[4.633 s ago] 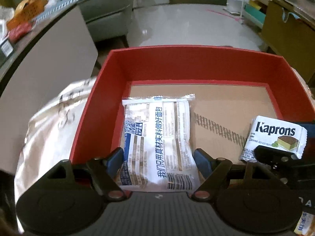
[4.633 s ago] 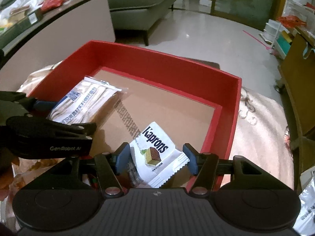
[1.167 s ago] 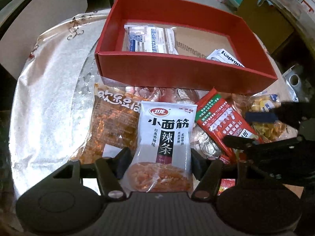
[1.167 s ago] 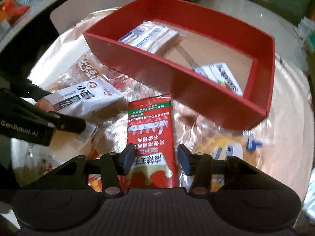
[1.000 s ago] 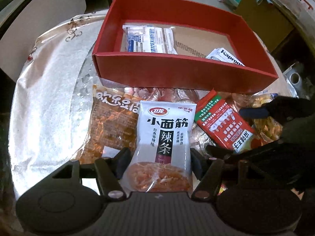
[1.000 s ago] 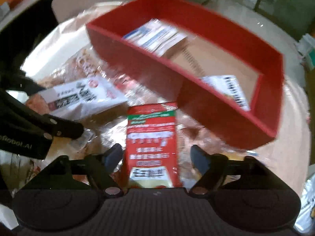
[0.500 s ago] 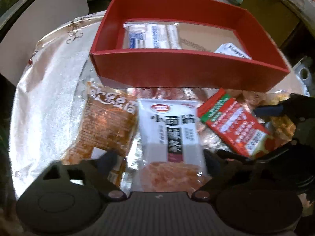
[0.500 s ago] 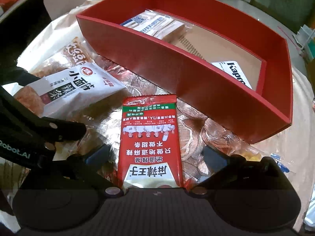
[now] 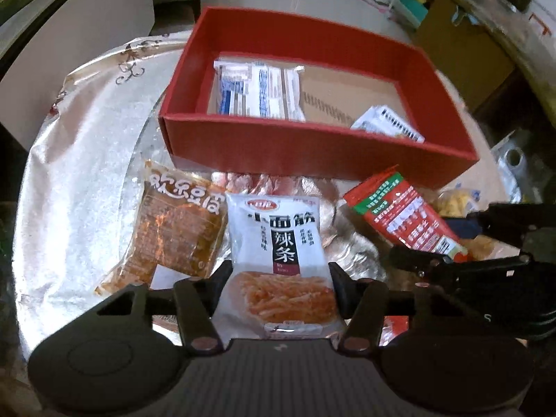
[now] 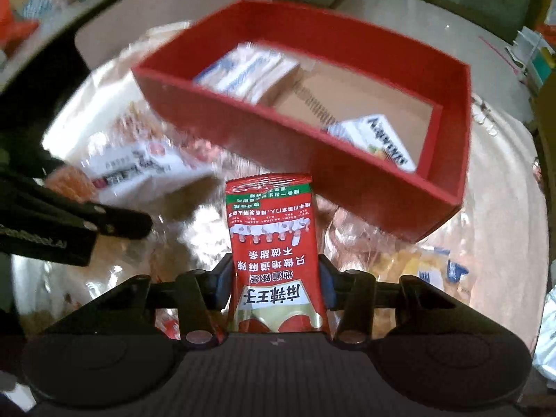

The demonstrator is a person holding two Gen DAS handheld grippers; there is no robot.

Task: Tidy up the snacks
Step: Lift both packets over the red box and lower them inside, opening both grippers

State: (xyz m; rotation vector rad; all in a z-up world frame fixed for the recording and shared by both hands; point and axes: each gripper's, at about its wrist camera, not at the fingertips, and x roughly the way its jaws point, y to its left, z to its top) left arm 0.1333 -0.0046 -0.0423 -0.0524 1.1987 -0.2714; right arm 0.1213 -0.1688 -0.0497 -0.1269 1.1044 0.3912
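1. Tongs first: the right tongs (image 10: 274, 288) have just closed and clamp the red packet (image 10: 272, 243); the left tongs (image 9: 278, 288), also closing, press the white packet (image 9: 279, 253).
2. Lift both clear of the red box (image 9: 312, 146) wall before releasing, judging by its height.
3. Both glossy, flat packets sit on the foil-covered worktop (image 9: 80, 173), near the box.
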